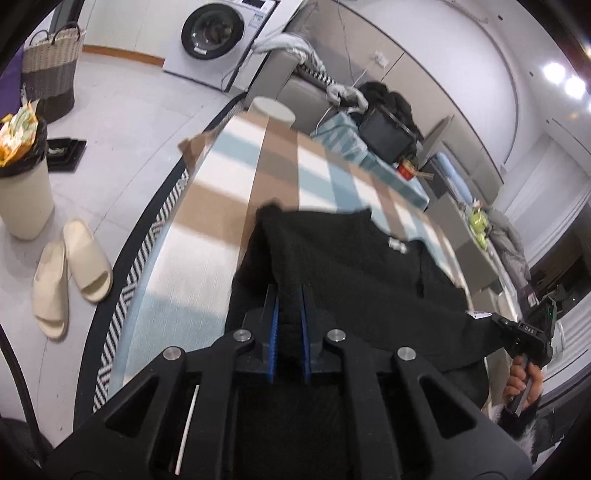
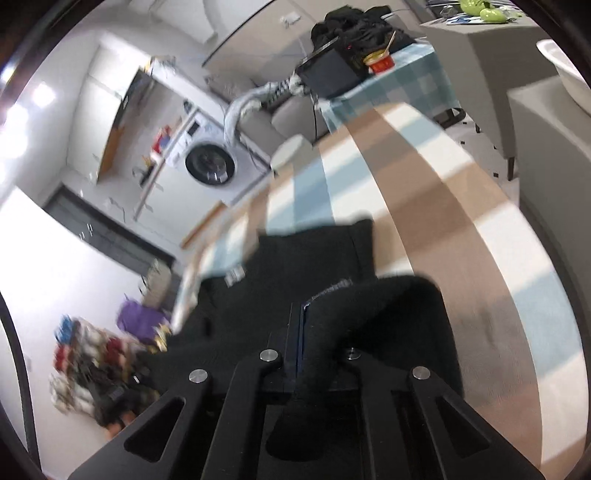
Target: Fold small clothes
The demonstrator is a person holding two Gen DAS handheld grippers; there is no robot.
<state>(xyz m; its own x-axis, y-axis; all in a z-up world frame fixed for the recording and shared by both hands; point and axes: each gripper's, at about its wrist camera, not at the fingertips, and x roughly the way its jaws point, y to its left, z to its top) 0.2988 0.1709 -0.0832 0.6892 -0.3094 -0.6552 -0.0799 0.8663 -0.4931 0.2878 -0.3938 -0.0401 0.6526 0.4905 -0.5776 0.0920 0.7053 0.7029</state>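
A black knit garment [image 1: 351, 258] lies spread on a table with a brown, white and blue checked cloth [image 1: 221, 177]. My left gripper [image 1: 289, 299] is shut on the garment's near edge, and a fold of black fabric fills the gap between its blue pads [image 1: 274, 321]. At the right edge of the left wrist view, a hand holds my right gripper [image 1: 496, 319] at the garment's other side. In the right wrist view, my right gripper [image 2: 300, 314] is shut on the black garment [image 2: 306, 254]. Bunched fabric drapes over and hides its right finger.
On the floor to the left are cream slippers [image 1: 70, 266], a full bin [image 1: 24, 192] and a woven basket [image 1: 51, 70]. A washing machine [image 1: 212, 35] stands behind them. A black box [image 1: 388, 133] sits on a second table beyond. A pile of clothes [image 2: 92, 365] lies on the floor.
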